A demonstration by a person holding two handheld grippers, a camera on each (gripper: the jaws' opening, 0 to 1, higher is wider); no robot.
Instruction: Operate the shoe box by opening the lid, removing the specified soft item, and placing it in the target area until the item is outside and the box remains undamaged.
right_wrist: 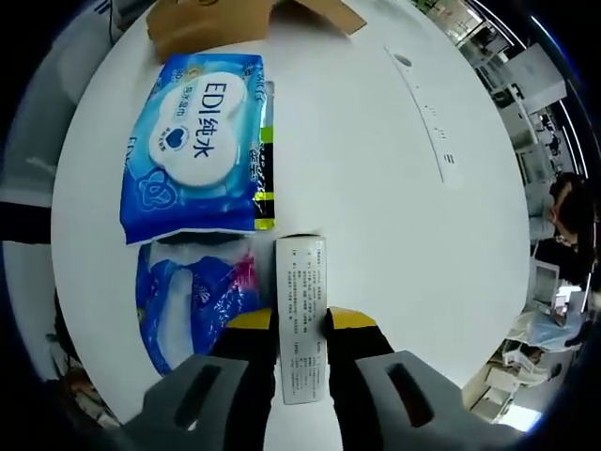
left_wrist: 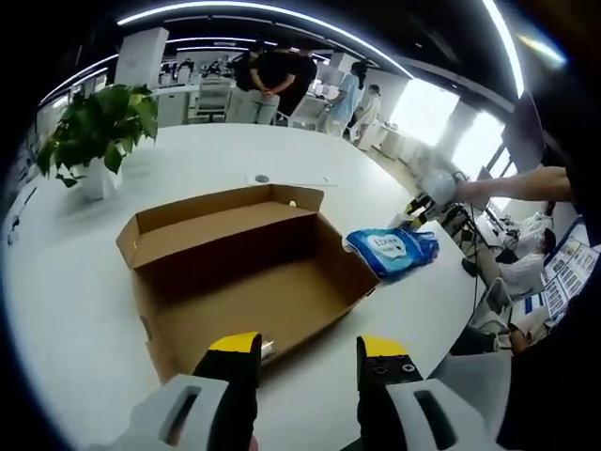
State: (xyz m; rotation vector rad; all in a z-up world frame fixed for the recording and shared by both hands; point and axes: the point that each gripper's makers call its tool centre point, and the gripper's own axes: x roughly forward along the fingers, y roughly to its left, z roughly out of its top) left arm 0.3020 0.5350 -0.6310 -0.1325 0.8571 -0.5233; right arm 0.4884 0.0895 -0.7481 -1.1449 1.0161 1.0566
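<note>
The brown cardboard shoe box [left_wrist: 282, 272] lies open on the white table [left_wrist: 75, 301], its lid flap [left_wrist: 216, 221] folded back. A blue wipes pack [left_wrist: 390, 252] rests just right of the box. My left gripper [left_wrist: 308, 352] is open at the box's near edge with nothing between its jaws. In the right gripper view, my right gripper [right_wrist: 300, 324] is shut on a narrow white carton [right_wrist: 300, 272] with printed text, held over the table. Left of it lie the blue wipes pack [right_wrist: 197, 141] and a second blue soft pack [right_wrist: 192, 301]. A corner of the box [right_wrist: 216, 23] shows at the top.
A potted plant [left_wrist: 94, 132] stands at the table's far left. People stand beyond the table's far side [left_wrist: 272, 80], and a person's arm [left_wrist: 512, 186] reaches in from the right. The table edge [right_wrist: 84, 310] runs close to the blue packs.
</note>
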